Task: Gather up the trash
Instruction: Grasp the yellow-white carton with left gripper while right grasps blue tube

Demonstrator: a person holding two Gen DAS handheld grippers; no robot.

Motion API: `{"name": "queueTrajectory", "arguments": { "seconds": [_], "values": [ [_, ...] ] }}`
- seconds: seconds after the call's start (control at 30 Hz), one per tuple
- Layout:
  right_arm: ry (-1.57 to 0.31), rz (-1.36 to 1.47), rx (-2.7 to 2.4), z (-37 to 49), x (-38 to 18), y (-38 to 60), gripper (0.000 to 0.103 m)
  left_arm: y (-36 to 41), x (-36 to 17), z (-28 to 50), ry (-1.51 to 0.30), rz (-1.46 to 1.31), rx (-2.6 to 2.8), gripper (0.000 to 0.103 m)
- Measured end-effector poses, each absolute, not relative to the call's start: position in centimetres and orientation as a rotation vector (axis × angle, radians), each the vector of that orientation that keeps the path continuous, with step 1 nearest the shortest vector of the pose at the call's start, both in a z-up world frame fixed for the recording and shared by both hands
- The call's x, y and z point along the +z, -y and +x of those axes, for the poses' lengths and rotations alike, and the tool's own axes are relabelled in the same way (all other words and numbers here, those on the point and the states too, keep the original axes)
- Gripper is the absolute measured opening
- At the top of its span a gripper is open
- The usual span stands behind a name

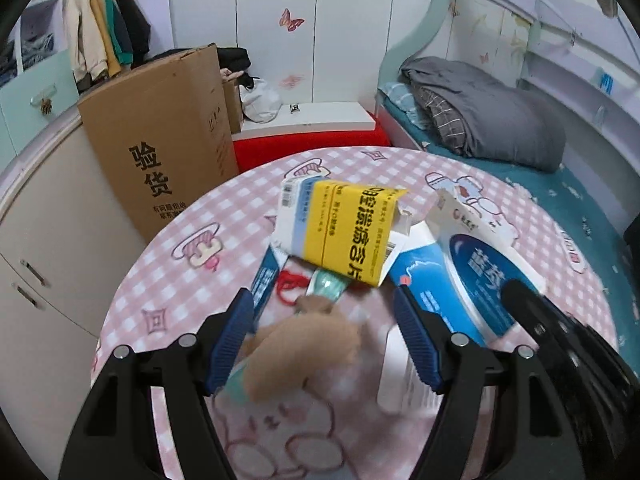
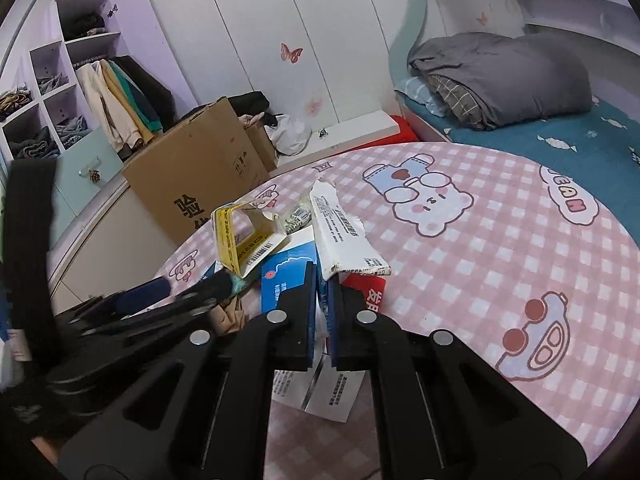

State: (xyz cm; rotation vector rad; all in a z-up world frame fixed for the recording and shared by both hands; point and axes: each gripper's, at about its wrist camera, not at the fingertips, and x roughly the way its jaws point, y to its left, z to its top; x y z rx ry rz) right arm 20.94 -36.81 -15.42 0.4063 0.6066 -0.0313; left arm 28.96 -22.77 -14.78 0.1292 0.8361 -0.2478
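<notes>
white wardrobe with butterfly stickers | bed, grey duvet | pink checked tablecloth | cardboard box

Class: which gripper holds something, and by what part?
The right gripper pinches the white-and-blue box by its lower end; the left gripper holds nothing.

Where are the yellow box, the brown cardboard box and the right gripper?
yellow box (image 1: 340,232): left wrist view, on its yellow printed face.
brown cardboard box (image 1: 160,136): left wrist view, on its front side above the black print.
right gripper (image 2: 322,280): right wrist view, between the fingertips, shut on a white box.
</notes>
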Motion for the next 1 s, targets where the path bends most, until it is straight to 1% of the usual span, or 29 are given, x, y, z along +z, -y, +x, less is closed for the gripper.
{"name": "queueTrajectory", "arguments": {
  "seconds": [0.2,0.4,0.47,0.5,0.53,0.57,0.6,0.63,0.67,0.87,1.0],
  "values": [
    [-0.641,0.334,-0.031,22.4,-14.9,36.8,0.005,24.1,-15.0,30.9,-0.828,0.135,-0.224,0.071],
    [-0.651,0.352,-0.024,23.0,-15.4,37.1,0.005,26.1,-15.5,32.8,-0.798,0.189,-0.155,0.071],
    [-0.651,0.357,-0.020,22.9,-15.5,37.3,0.005,26.4,-16.0,33.4,-0.806,0.201,-0.139,0.069],
    [-0.651,0.357,-0.018,22.9,-15.6,37.3,0.005,26.5,-16.2,33.6,-0.804,0.205,-0.128,0.063],
    [-0.651,0.359,-0.015,22.9,-15.6,37.3,0.005,26.5,-16.3,33.8,-0.803,0.209,-0.119,0.038],
    [-0.652,0.362,-0.011,22.9,-15.7,37.2,0.005,26.4,-16.6,34.0,-0.821,0.206,-0.121,0.018],
    [-0.652,0.363,-0.009,23.0,-15.7,37.3,0.005,26.1,-16.7,34.1,-0.835,0.194,-0.123,0.012],
    [-0.652,0.363,-0.007,23.1,-15.7,37.2,0.005,25.7,-16.7,34.0,-0.836,0.183,-0.129,0.005],
    [-0.653,0.363,-0.004,23.0,-15.7,37.2,0.005,25.1,-16.3,33.6,-0.822,0.165,-0.133,0.001],
    [-0.632,0.370,0.015,22.3,-15.1,36.4,0.005,22.4,-14.0,30.9,-0.756,0.089,-0.152,0.001],
    [-0.608,0.373,0.021,21.2,-14.2,35.7,0.004,20.3,-12.5,28.9,-0.757,0.005,-0.210,0.001]
  ]
}}
